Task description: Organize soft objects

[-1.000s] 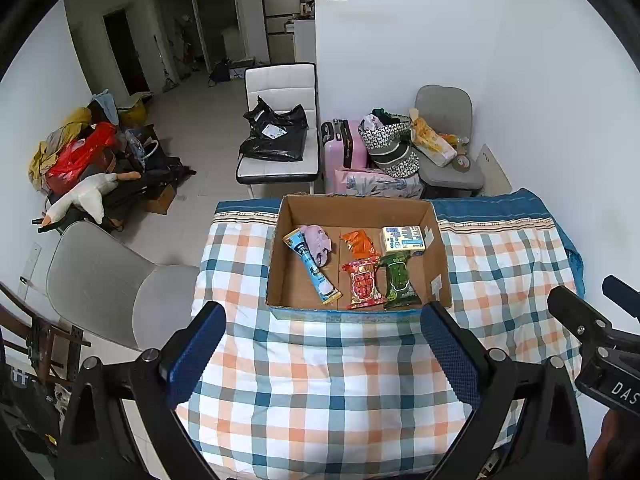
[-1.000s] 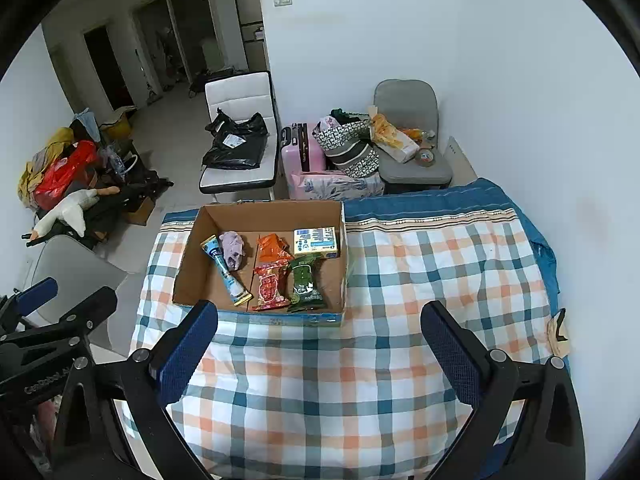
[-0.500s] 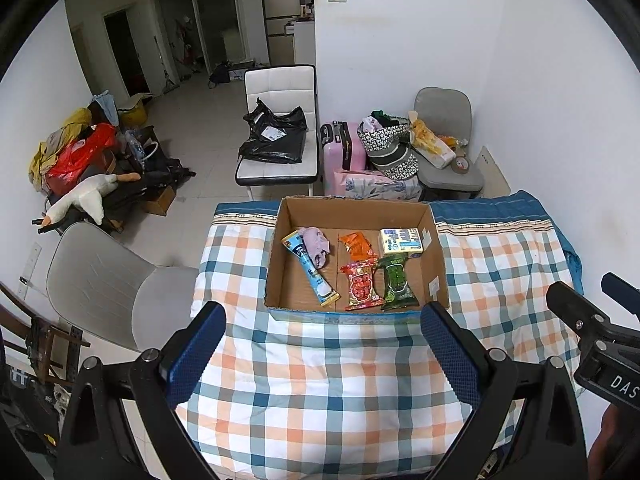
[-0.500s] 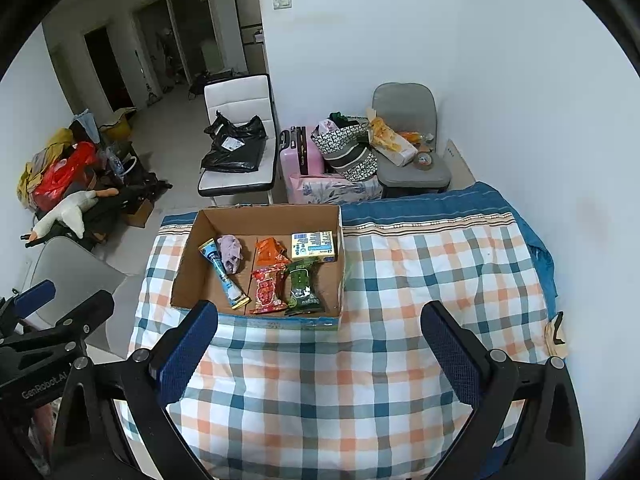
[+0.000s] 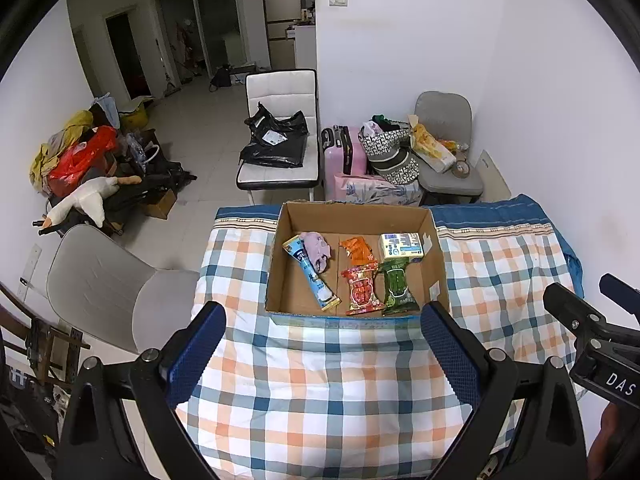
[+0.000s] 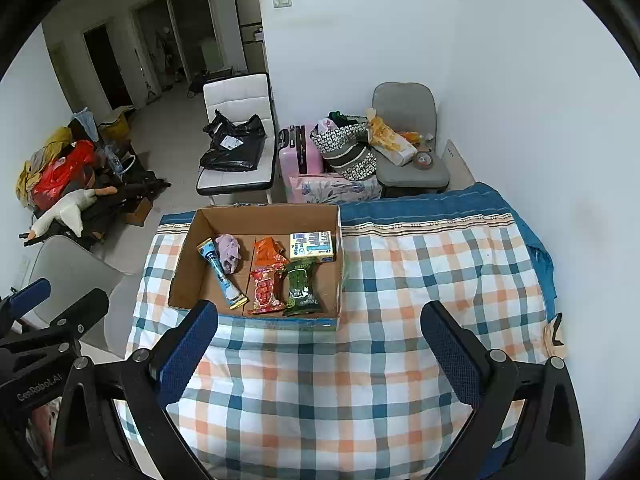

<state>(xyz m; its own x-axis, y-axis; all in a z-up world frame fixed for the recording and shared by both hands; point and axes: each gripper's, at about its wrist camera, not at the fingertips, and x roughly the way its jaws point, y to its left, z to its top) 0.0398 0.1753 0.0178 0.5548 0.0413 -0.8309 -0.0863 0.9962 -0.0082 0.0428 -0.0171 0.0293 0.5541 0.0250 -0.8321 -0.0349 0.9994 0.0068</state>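
An open cardboard box point(image 5: 438, 264) point(image 6: 182, 272) sits at the far side of a checked tablecloth point(image 5: 320, 384) point(image 6: 400, 312). Inside lie a blue tube point(image 5: 310, 274) point(image 6: 220, 276), a lilac soft cloth point(image 5: 317, 249) point(image 6: 229, 251), an orange packet point(image 5: 358, 250) point(image 6: 269, 251), a red packet point(image 5: 361, 290) point(image 6: 265, 290), a green packet point(image 5: 396, 286) point(image 6: 302, 288) and a yellow-white carton point(image 5: 401, 245) point(image 6: 312, 245). My left gripper point(image 5: 322, 354) is open and empty, above the cloth near the box. My right gripper point(image 6: 320, 354) is open and empty, to the right of the box.
A grey chair point(image 5: 104, 288) stands left of the table. Behind the table are a white chair with black bags point(image 5: 280, 144), a pink suitcase point(image 5: 344, 152) and a grey chair with bags point(image 5: 444, 152). A white wall point(image 5: 560, 120) lies to the right.
Both grippers have drawn back and up a little, so the box looks slightly farther away. Their jaws stay open; nothing in the box has moved.
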